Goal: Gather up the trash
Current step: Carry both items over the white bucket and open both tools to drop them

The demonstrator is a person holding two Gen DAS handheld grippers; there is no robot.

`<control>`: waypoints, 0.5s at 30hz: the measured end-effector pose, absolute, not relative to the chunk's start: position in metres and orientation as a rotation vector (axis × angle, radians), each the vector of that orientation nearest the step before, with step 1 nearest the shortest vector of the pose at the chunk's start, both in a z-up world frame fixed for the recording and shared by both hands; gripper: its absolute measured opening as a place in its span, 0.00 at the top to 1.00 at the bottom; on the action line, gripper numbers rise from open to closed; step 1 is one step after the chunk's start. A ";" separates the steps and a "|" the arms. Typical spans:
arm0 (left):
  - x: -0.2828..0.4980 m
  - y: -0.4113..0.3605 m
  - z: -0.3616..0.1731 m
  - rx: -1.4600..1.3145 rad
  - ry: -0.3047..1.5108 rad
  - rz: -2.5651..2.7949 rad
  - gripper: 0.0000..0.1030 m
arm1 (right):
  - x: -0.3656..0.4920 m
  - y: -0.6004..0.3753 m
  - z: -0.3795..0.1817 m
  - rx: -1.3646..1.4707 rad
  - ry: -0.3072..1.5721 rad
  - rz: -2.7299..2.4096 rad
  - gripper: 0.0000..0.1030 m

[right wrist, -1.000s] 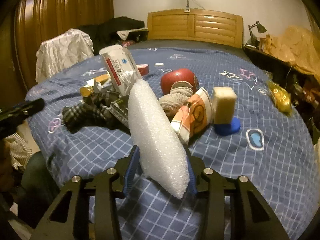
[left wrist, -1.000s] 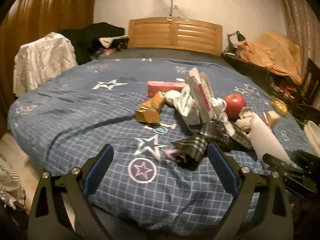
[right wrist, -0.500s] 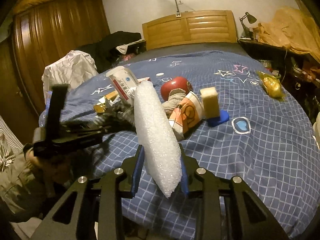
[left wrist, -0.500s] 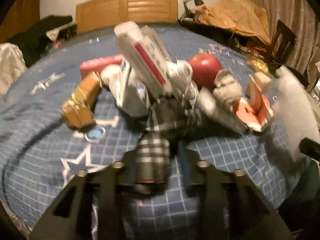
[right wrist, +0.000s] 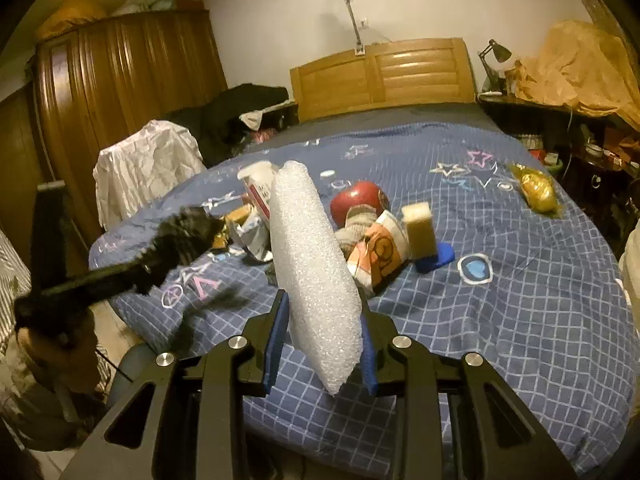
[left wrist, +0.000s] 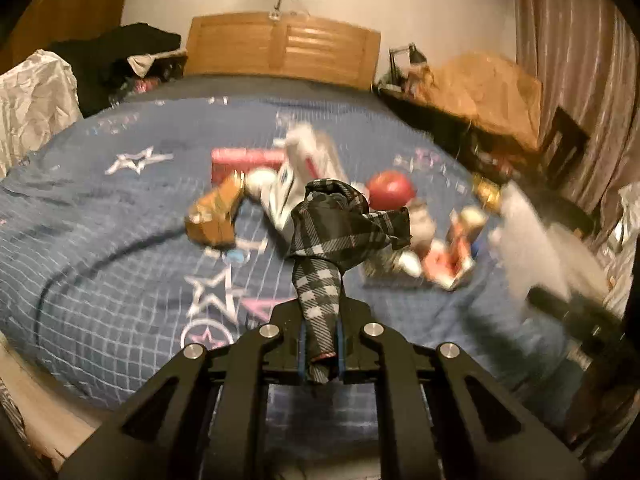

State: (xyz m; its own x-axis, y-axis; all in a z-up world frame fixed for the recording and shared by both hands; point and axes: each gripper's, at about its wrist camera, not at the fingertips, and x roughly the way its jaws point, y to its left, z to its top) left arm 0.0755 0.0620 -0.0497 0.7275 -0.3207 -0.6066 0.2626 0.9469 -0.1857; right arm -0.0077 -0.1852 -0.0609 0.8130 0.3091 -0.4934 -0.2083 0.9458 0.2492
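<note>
Bed (left wrist: 100,240) pile at 12 o'clock: our left hand-held gripper (left wrist: 322,344) now clamps the plaid cloth (left wrist: 332,236), lifted clear; right hand-held gripper (right wrist: 320,344) still pinches the foam sheet (right wrist: 312,264). Both need binning.

No legible text; carton (right wrist: 259,189) print too small

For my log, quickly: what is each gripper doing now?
Left gripper: closed on the plaid cloth.
Right gripper: closed on the white foam piece.

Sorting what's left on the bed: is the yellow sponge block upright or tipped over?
Upright. The yellow sponge block stands on end on the bedspread, beside the blue piece at its foot.
</note>
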 end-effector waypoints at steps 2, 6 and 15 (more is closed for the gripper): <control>0.074 0.054 -0.030 -0.094 0.650 -0.332 0.92 | -0.016 -0.192 -0.050 0.193 0.521 0.260 0.68; 0.074 0.021 0.000 -0.068 0.590 -0.388 0.92 | -0.033 -0.222 -0.027 0.225 0.454 0.191 0.68; 0.094 -0.112 0.033 0.021 0.565 -0.589 0.92 | -0.100 -0.331 0.025 0.277 0.311 -0.139 0.68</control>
State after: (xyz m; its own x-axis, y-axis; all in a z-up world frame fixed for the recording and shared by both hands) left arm 0.0945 -0.1125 0.0328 0.6853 -0.5201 -0.5097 0.5311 0.8358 -0.1388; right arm -0.0997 -0.3305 0.0253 0.9429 -0.0926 -0.3200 0.1773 0.9527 0.2467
